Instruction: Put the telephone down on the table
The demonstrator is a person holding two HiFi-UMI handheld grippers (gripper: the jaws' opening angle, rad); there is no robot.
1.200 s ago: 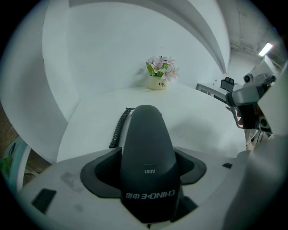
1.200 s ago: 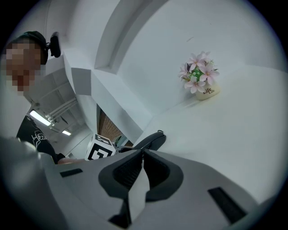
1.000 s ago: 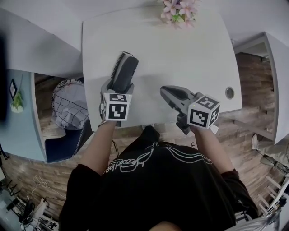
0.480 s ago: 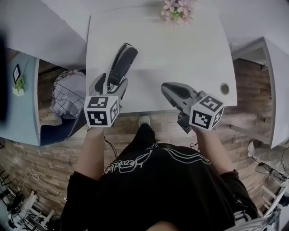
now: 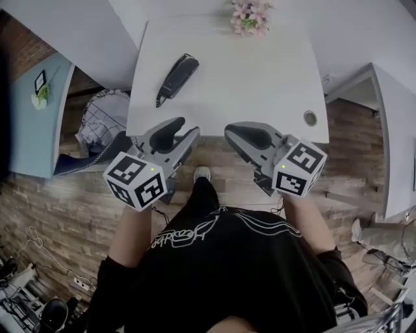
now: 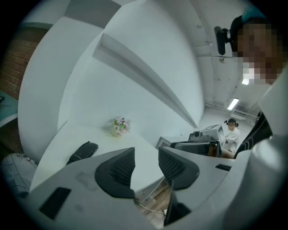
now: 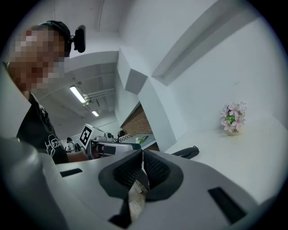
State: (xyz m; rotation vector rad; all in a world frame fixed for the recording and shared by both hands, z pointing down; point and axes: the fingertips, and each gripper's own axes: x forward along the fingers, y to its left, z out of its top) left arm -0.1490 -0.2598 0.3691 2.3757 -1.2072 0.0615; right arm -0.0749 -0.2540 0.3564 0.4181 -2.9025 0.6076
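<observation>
The black telephone handset (image 5: 177, 77) lies flat on the white table (image 5: 247, 84), near its left side, with nothing touching it. My left gripper (image 5: 184, 129) hangs at the table's near edge, well short of the handset. Its jaws are closing, a clear gap still shows between them and nothing is in it. From the left gripper view the handset (image 6: 83, 152) lies beyond the jaws, to the left of the left gripper (image 6: 146, 155). My right gripper (image 5: 234, 134) is shut and empty at the near edge, to the right. The right gripper view shows the handset (image 7: 184, 152) past its jaws.
A small pot of pink flowers (image 5: 252, 18) stands at the table's far edge. A round cable hole (image 5: 310, 118) sits near the right front corner. A wire basket (image 5: 97, 130) stands on the floor left of the table. A person (image 6: 231, 134) sits far off.
The left gripper let go of the handset and drew back toward me to the table's near edge. The handset stays lying on the table. The right gripper has barely moved.
</observation>
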